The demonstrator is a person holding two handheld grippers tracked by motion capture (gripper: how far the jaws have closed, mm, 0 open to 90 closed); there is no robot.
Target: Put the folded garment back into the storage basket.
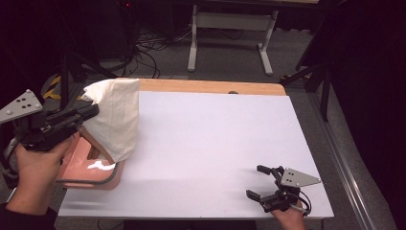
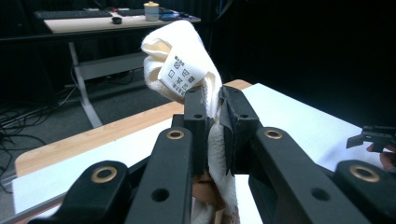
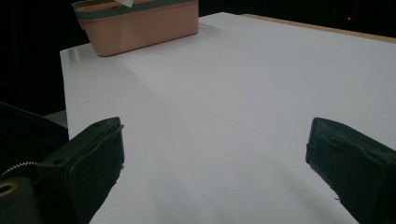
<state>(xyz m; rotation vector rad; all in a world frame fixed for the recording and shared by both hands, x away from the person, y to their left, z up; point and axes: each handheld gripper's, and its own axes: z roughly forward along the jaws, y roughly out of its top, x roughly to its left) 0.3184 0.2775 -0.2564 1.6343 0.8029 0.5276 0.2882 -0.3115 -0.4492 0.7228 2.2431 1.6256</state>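
A cream-white cloth (image 1: 116,120) hangs from the left gripper (image 1: 88,111) at the left edge of the table (image 1: 215,143), its lower folds draping down into and over a pink basket (image 1: 91,175) that sits on the table's near-left corner. The jaws of the left gripper are closed tight on an upper fold of the cloth, which bunches above them and trails below; holding it by one high point lets the rest fall free of the basket, which suggests, as a judgement only, that the cloth is being lifted out for spreading on the bare white surface. The person's left hand (image 1: 36,165) grips the tool from beneath. The right gripper (image 1: 261,184) rests low at the near-right part of the table, well apart from the cloth, its jaws spread wide and holding nothing, plausibly kept ready to take a second corner. The left gripper view adds what the high view cannot resolve: a printed care label (image 2: 181,74) sewn on the bunched top of the cloth (image 2: 182,42), the towel-like weave pinched between the jaws, and a desk (image 2: 116,21) with a small jar in the background. The right gripper view shows the basket (image 3: 144,25) from the side, with its grey rim band and a scrap of white at its top, and the open stretch of table (image 3: 233,116) lying between its two jaws.
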